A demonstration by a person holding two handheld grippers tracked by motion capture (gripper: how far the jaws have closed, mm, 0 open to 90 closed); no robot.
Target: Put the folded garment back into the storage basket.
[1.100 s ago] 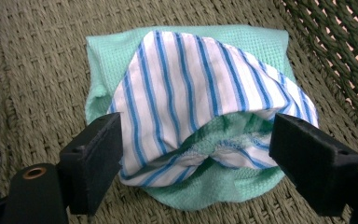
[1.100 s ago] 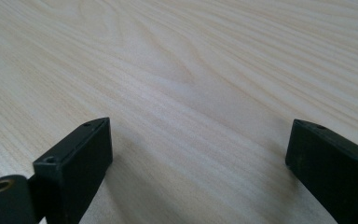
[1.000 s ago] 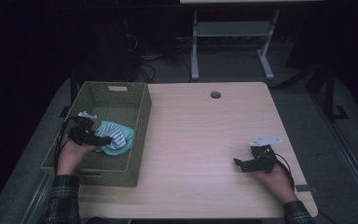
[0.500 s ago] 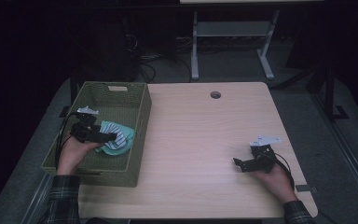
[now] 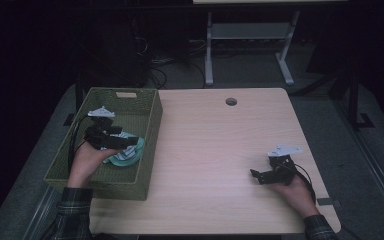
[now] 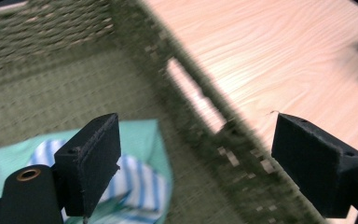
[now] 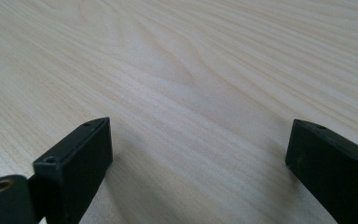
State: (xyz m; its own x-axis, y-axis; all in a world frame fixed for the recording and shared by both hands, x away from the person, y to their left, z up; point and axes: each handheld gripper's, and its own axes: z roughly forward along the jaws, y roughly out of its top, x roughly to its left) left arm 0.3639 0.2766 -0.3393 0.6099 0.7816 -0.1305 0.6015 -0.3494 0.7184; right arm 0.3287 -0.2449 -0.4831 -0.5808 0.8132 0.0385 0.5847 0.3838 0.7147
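A green woven basket sits at the table's left edge. Inside it lies a mint-green cloth with a blue-and-white striped piece, also seen low in the left gripper view as the cloth. My left gripper hovers inside the basket just above that cloth, open with nothing between its jaws; the left gripper looks toward the basket wall. My right gripper rests low over the bare wooden table at the right front, open and empty; the right gripper shows wood grain between its jaws.
A round cable hole sits near the table's far edge. Beyond the table stand a white metal frame and cables on the dark floor. The table drops off close to the right hand.
My left gripper has shifted slightly right and toward the front inside the basket, over the cloth. The right gripper has stayed in place.
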